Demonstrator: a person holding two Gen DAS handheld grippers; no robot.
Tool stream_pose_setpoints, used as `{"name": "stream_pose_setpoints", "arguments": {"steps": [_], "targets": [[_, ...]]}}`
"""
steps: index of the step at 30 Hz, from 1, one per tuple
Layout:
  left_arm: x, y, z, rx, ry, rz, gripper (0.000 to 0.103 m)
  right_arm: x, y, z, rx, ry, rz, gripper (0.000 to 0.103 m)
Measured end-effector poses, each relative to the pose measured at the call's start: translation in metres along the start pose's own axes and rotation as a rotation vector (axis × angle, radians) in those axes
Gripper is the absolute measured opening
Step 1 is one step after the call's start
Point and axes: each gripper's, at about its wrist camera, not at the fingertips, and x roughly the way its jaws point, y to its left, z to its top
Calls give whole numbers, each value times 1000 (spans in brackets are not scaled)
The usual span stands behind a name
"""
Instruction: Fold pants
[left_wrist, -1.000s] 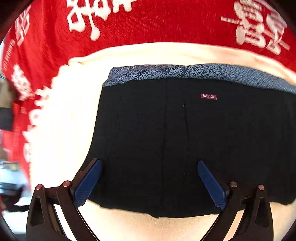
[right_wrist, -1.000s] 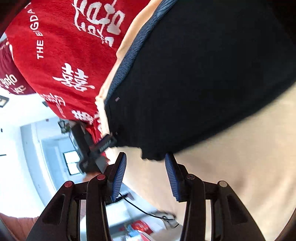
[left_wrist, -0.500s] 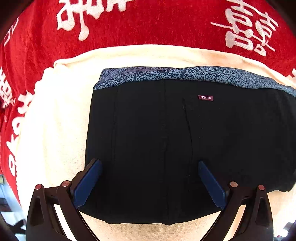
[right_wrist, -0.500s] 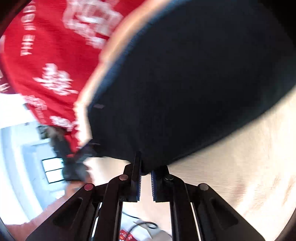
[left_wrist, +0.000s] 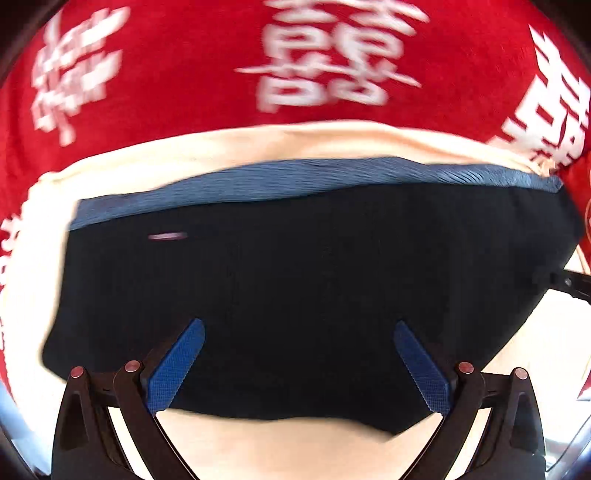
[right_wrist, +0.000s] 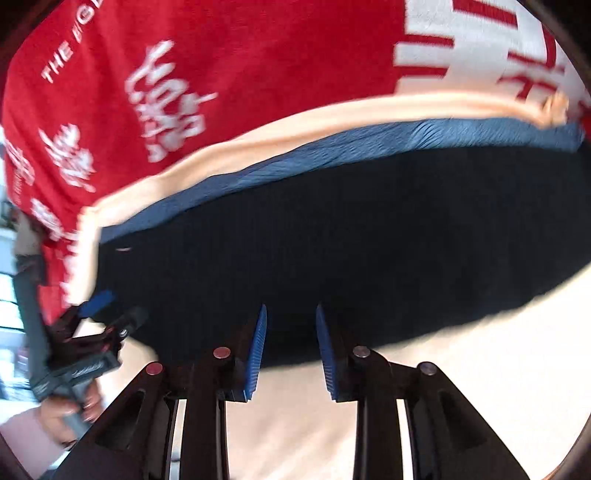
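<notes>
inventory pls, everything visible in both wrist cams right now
pants: 1, black with a blue-grey waistband, lying flat on the cream cloth, waistband at the far edge
label: 1, dark red, on the pants just below the waistband, blurred
cream cloth: 1, cream, spread under the pants
red cloth: 1, red with white characters and lettering, under the cream cloth and beyond it
left tongs: 1, black with blue pads, wide open over the near part of the pants
right tongs: 1, black with blue pads, open with a narrow gap at the near edge of the pants
hand: 1, bare, holding the left tongs' handle, at the left edge of the right wrist view
</notes>
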Motion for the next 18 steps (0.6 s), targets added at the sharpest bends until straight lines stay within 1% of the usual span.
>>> {"name": "stream_pose_setpoints", "arguments": {"steps": [1, 2, 3, 4, 5, 6, 7, 8, 10, 13, 15, 16, 17, 18], "targets": [[10, -12, -3, 23, 17, 18, 103, 5, -11, -6, 13, 16, 22, 30], [19, -22, -9, 43, 43, 48, 103, -1, -18, -12, 33, -22, 63, 29], [20, -22, -16, 26, 24, 48, 103, -4, -22, -15, 55, -5, 82, 29], [17, -17, -18, -2, 13, 31, 103, -6, -26, -18, 85, 26, 90, 30], [17, -15, -18, -7, 51, 16, 103, -11, -29, -20, 117, 25, 111, 30], [14, -13, -16, -8, 70, 19, 103, -15, -31, -18, 128, 7, 136, 30], [8, -13, -12, -1, 65, 39, 103, -19, -30, -12, 115, -19, 150, 30], [4, -15, -5, 11, 48, 46, 103, -20, -28, -1, 84, -45, 147, 30], [-1, -21, 17, 21, -1, 47, 103, -15, -25, 22, 48, -66, 136, 30], [12, -30, 54, -27, -41, 49, 103, 5, -18, 58, 9, -63, 130, 30], [30, -36, 75, -49, -45, 71, 103, 20, -13, 75, -22, -50, 101, 30], [43, -39, 82, -57, -32, 101, 103, 25, -12, 80, -31, -50, 91, 30], [51, -39, 87, -67, -21, 114, 103, 28, -14, 84, -32, -55, 89, 30], [57, -39, 90, -86, -27, 111, 103, 30, -19, 90, -25, -68, 104, 30]]}}
